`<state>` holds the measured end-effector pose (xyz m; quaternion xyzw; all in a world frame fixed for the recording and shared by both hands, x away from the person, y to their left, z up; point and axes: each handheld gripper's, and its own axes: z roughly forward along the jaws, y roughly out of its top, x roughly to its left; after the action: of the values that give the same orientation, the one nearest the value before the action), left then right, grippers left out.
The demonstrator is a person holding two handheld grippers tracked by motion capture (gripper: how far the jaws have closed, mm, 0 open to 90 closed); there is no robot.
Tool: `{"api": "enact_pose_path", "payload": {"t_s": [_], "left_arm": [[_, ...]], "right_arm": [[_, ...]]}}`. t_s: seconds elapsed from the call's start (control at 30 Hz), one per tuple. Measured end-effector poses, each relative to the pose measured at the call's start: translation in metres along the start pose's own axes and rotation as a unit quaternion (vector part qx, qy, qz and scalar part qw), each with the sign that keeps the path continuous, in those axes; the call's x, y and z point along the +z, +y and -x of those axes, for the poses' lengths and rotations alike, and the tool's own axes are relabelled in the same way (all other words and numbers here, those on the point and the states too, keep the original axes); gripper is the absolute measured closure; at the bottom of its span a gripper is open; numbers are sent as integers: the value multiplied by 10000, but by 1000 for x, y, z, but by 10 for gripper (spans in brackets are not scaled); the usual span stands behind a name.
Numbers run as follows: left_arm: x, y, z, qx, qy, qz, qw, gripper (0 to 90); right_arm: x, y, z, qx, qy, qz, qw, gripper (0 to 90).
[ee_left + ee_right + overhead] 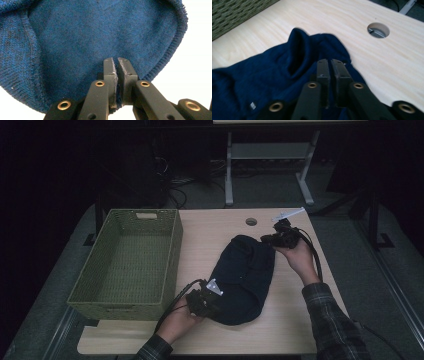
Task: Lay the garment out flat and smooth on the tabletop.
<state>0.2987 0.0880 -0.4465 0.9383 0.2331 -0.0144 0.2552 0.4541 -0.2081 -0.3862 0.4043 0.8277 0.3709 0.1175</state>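
A dark blue knit garment (245, 275) lies bunched in the middle of the light wooden table (210, 227). My left gripper (204, 301) is at the garment's near left end. In the left gripper view its jaws (117, 60) are shut on the ribbed hem of the blue fabric (100, 30). My right gripper (278, 238) is at the far right end of the garment. In the right gripper view its jaws (329, 61) are pressed together over a fold of the cloth (274, 75), which rises in a ridge just ahead of them.
A green woven basket (172, 255) stands along the table's left side, its wall (232, 12) at the top left of the right gripper view. A round cable hole (251, 221) (378, 30) sits near the back edge. A small white object (288, 214) lies at the back right corner.
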Motion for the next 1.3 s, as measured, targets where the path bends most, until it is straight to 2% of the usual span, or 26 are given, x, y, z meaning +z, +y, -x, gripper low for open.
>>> {"api": "enact_pose_path", "payload": {"t_s": [0.07, 0.33, 0.63, 0.83, 1.1, 1.3], "left_arm": [[0, 0, 0, 1, 3, 9, 10000, 852], [0, 0, 0, -19, 2, 21, 10000, 852], [1, 0, 0, -54, -8, 41, 10000, 853], [0, 0, -1, 4, 3, 8, 10000, 853], [0, 0, -2, -47, -51, -11, 10000, 853], [0, 0, -2, -49, -58, -12, 10000, 853]], "right_arm": [[-5, -6, -5, -30, 15, -66, 10000, 896], [-25, -25, -23, -120, 156, -50, 9998, 900], [-39, -53, -44, -152, 314, -79, 9994, 900], [-38, -75, -58, -125, 446, -136, 9988, 900], [-33, -108, -79, -152, 561, -227, 9981, 900], [-31, -119, -90, -159, 700, -268, 9971, 900]]}}
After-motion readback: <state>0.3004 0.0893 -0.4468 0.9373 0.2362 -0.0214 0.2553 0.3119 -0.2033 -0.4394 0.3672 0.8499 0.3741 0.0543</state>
